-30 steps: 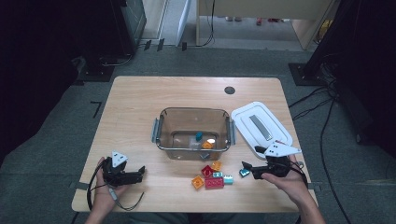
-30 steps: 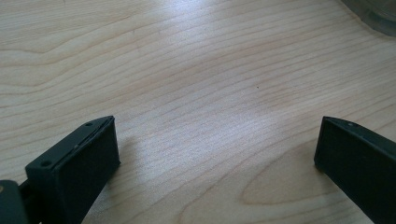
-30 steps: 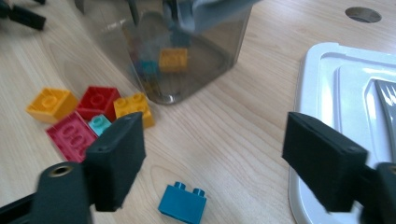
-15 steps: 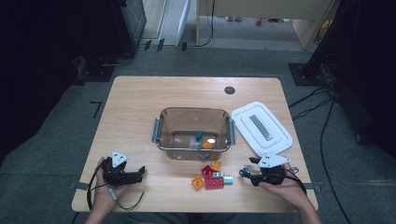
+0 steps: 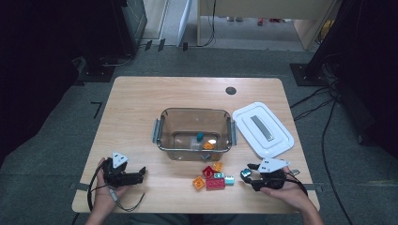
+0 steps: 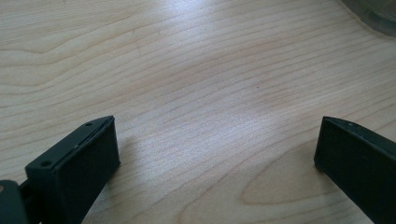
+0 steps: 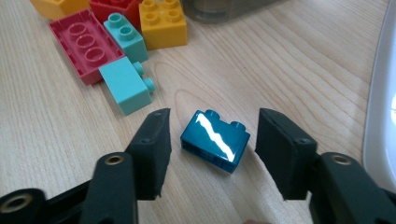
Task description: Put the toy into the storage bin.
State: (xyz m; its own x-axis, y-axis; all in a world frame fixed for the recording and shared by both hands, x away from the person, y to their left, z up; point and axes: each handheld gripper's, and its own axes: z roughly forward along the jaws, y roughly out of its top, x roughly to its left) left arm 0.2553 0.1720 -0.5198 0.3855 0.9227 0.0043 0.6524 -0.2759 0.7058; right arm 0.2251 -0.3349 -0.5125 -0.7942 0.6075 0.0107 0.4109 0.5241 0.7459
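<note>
A dark teal brick (image 7: 215,140) lies on the table between the jaws of my right gripper (image 7: 212,140), which is open around it without touching. In the high view that gripper (image 5: 248,174) sits near the table's front right, with the dark teal brick (image 5: 245,174) at its tips. Just left lie a light teal brick (image 7: 127,85), a pink-red brick (image 7: 86,50), a second light teal brick (image 7: 125,37) and a yellow brick (image 7: 162,23). My left gripper (image 5: 139,174) rests open at the front left over bare wood (image 6: 210,107).
A clear bin (image 5: 195,133) with metal handles stands mid-table, holding a teal and an orange piece. Its white lid (image 5: 263,129) lies to the right. The loose brick cluster (image 5: 211,177) sits in front of the bin. A dark hole (image 5: 230,90) marks the far tabletop.
My right gripper has moved toward the near edge and down to the table with the dark teal brick, which now lies between open jaws. The left gripper has not moved.
</note>
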